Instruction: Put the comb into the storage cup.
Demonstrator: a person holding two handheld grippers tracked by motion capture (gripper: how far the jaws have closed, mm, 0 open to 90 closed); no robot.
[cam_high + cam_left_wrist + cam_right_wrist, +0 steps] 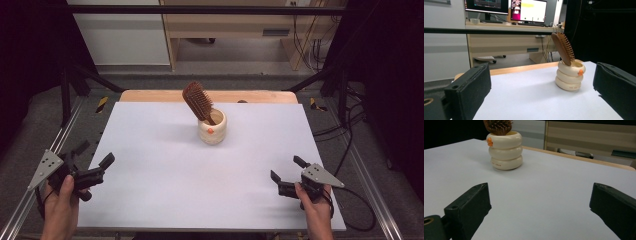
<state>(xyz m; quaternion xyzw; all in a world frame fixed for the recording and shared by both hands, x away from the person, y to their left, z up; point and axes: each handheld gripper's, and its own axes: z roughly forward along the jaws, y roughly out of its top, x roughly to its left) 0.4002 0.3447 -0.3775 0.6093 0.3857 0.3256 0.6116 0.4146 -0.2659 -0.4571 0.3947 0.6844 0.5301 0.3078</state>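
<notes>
White table (165, 170) (wooden edge at far side); cream ringed holder (212, 128) stands on it, toward back centre.

Not much to read here, honestly. The cream ringed holder (570, 78) has a tiny line of dark print on its bottom ring, visible in both gripper views, but it's way too small and blurry to make out any letters. Same story with the monitors (528, 10) on the desk in the back: bright windows and coloured blocks, nothing legible. No readable labels, brands or numbers anywhere else.
</notes>
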